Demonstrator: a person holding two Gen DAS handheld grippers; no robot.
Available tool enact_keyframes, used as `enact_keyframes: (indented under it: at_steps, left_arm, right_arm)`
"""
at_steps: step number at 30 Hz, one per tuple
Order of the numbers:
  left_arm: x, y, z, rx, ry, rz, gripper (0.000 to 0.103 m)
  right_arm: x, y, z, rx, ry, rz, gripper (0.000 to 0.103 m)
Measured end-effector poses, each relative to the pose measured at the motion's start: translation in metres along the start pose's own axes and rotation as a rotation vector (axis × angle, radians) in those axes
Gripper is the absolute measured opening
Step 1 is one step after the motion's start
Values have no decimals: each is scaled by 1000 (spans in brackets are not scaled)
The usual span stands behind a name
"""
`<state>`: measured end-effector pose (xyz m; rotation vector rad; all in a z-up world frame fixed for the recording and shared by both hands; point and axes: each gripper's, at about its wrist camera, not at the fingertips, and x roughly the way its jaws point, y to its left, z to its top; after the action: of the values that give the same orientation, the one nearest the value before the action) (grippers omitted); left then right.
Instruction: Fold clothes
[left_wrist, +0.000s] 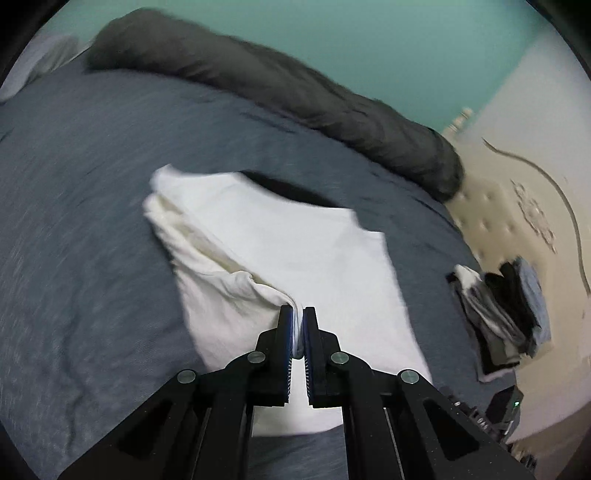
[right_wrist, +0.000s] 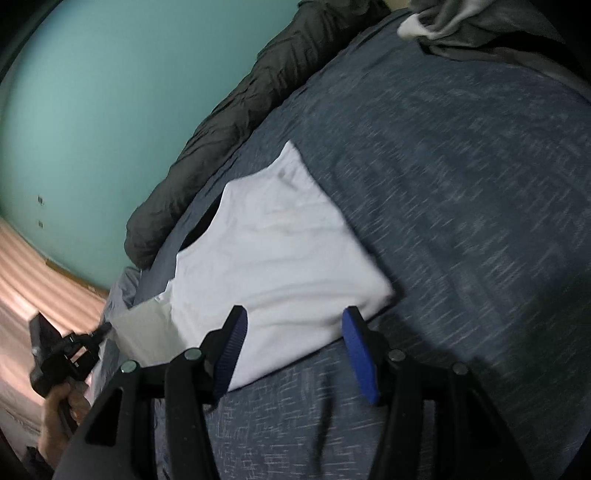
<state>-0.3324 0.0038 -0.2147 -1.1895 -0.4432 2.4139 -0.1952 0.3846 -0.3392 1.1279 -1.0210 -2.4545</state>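
A white shirt lies partly folded on the blue-grey bedspread. My left gripper is shut on a bunched edge of it and holds that edge lifted, with a ridge of cloth running back to the left. In the right wrist view the shirt spreads out ahead. My right gripper stands open over its near edge with nothing pinched between the blue pads. The left gripper shows at the lower left, in a hand, pulling the shirt's corner off the bed's side.
A dark grey rolled blanket lies along the far edge of the bed by the teal wall. A pile of folded dark and light clothes sits at the bed's right side. A beige padded surface borders it.
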Motion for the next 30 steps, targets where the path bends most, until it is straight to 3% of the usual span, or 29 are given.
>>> enact_keyframes:
  at_steps: [6, 9, 13, 18, 20, 22, 23, 30]
  left_arm:
    - [53, -135, 7, 243, 85, -102, 5]
    - [95, -193, -22, 349, 182, -145, 5]
    - [151, -222, -80, 434, 320, -116, 5]
    - [172, -218, -107, 431, 376, -77, 8]
    - [166, -214, -105, 427, 369, -75, 17]
    - [155, -208, -100, 424, 348, -72, 39]
    - [146, -203, -97, 418, 335, -77, 42]
    - [113, -137, -92, 340, 306, 17, 43]
  right_arm:
    - [-19, -22, 11, 54, -27, 4, 56]
    - [-26, -33, 16, 73, -36, -1, 56]
    - [-38, -49, 24, 96, -52, -16, 56]
    - [-37, -62, 28, 124, -35, -12, 56]
    - [-34, -59, 29, 116, -25, -4, 56]
    - [-30, -55, 30, 104, -18, 6, 56]
    - [-28, -53, 31, 99, -14, 17, 56]
    - [-18, -40, 38, 75, 11, 85, 57]
